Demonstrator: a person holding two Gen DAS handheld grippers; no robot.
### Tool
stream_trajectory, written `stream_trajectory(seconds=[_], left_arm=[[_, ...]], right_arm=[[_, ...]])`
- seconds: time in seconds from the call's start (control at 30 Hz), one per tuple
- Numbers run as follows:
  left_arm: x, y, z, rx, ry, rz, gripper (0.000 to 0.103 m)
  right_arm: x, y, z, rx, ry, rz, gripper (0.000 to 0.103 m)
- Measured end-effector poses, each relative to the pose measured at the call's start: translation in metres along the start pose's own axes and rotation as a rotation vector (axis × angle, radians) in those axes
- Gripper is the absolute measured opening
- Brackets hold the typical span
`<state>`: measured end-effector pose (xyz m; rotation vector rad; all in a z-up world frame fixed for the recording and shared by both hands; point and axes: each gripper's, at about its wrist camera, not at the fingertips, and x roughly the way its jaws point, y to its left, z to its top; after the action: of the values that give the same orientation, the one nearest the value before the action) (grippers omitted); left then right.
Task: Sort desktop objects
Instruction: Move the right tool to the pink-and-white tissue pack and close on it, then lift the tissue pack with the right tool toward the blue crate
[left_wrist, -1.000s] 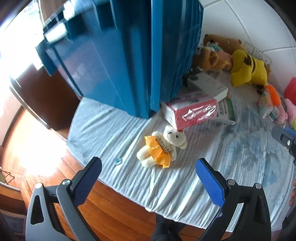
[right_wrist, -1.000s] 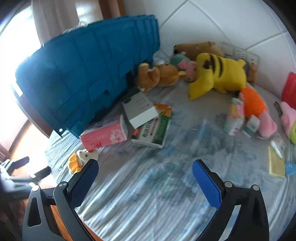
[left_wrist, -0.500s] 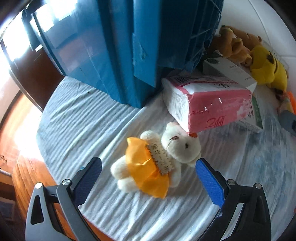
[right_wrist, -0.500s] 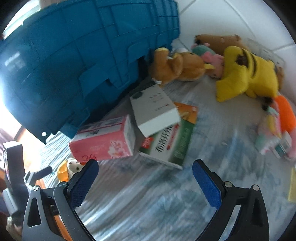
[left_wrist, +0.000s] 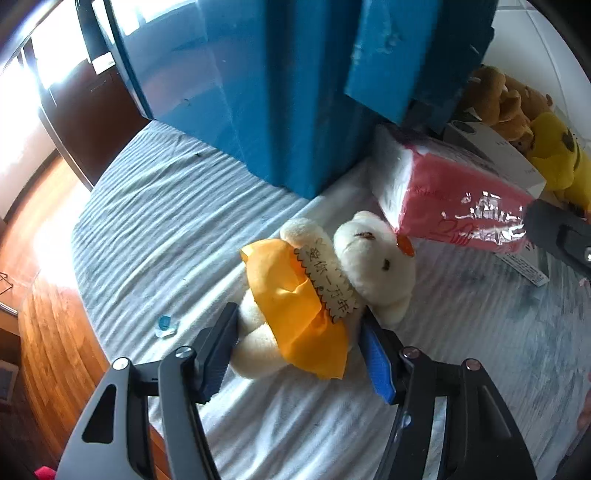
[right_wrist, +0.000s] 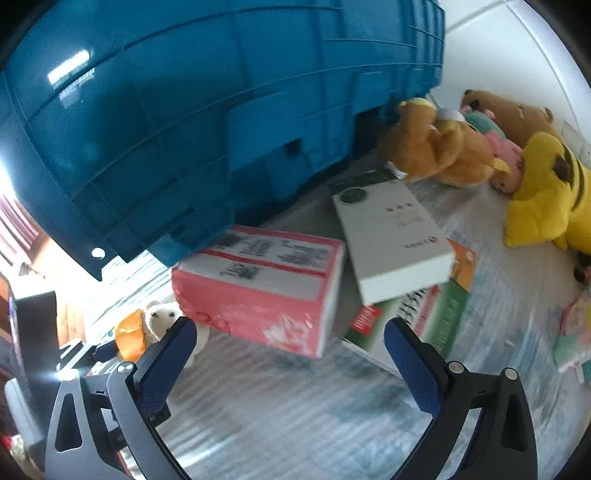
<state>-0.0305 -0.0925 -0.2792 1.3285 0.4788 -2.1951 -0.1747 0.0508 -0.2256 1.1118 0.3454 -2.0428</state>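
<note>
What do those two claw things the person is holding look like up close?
Both look alike: the left gripper and the right gripper each have two black plastic fingers with triangular cut-outs, silver screw heads at the joints, and flat blue ribbed pads on their inner faces. No cables show.

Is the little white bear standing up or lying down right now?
Lying down. The white bear rests flat on the striped cloth, its orange skirt between the closing left gripper jaws.

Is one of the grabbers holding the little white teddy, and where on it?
The left gripper is closing around the teddy bear, at its orange skirt and legs. Whether the pads already squeeze it cannot be told. The right gripper is open and holds nothing.
</note>
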Motion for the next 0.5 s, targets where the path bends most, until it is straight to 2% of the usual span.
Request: stream_trajectory(seconds=[0.13, 0.27, 0.33, 0.37, 0.4, 0.43, 0.47, 0.5], left_arm=[[-0.003, 0.006, 0.000, 0.000, 0.008, 0.002, 0.069], [0.005, 0.010, 0.006, -0.015, 0.006, 0.022, 0.069], [0.004, 0.015, 0.005, -0.020, 0.008, 0.035, 0.069], [0.003, 0.018, 0.004, -0.022, 0.010, 0.040, 0.069], [0.003, 0.021, 0.003, -0.023, 0.015, 0.042, 0.069], [0.001, 0.023, 0.003, -0.018, 0.025, 0.033, 0.069], [-0.002, 0.023, 0.003, -0.012, 0.027, 0.026, 0.069], [-0.005, 0.023, 0.003, -0.005, 0.027, 0.020, 0.069]], right_arm=[[0.010, 0.008, 0.006, -0.016, -0.009, 0.001, 0.103], [0.030, 0.006, 0.007, -0.045, 0.028, -0.026, 0.103], [0.043, 0.001, 0.006, -0.032, 0.047, 0.020, 0.103], [0.048, 0.000, 0.005, -0.017, 0.083, 0.073, 0.102], [0.053, -0.002, 0.003, -0.002, 0.120, 0.128, 0.089], [0.052, 0.000, -0.002, -0.017, 0.147, 0.165, 0.084], [0.047, 0.002, -0.006, -0.044, 0.153, 0.161, 0.074], [0.043, 0.003, -0.011, -0.072, 0.158, 0.157, 0.074]])
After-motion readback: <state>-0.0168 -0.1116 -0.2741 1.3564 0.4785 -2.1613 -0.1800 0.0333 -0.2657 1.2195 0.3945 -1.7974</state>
